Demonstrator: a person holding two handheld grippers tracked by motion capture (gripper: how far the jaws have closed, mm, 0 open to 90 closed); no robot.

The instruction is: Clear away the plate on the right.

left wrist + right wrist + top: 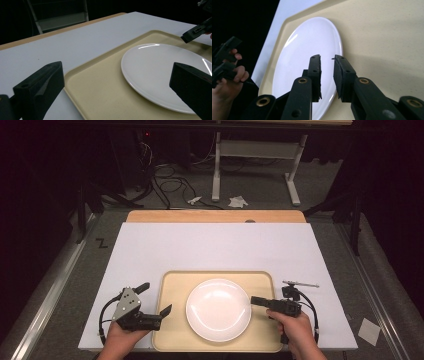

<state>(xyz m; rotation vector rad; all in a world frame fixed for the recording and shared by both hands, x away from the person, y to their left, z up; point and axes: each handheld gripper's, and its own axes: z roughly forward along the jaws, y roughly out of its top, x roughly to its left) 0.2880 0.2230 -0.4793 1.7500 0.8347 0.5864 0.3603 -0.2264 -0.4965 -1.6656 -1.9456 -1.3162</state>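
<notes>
A round white plate [218,309] lies in the middle of a beige tray [175,285] on the white table. My left gripper [156,298] sits at the tray's left edge, wide open with nothing between its jaws. In the left gripper view the plate [160,70] lies ahead to the right on the tray [100,85]. My right gripper [253,300] reaches the plate's right rim. Its jaws [327,58] stand a narrow gap apart, straddling the plate [304,52] rim from above; whether they touch it I cannot tell.
The white table cover [215,245] stretches back beyond the tray to a wooden table edge [215,216]. Cables [170,182], paper scraps [238,201] and a desk frame [255,150] are on the floor behind. A person's hands hold both grippers at the near edge.
</notes>
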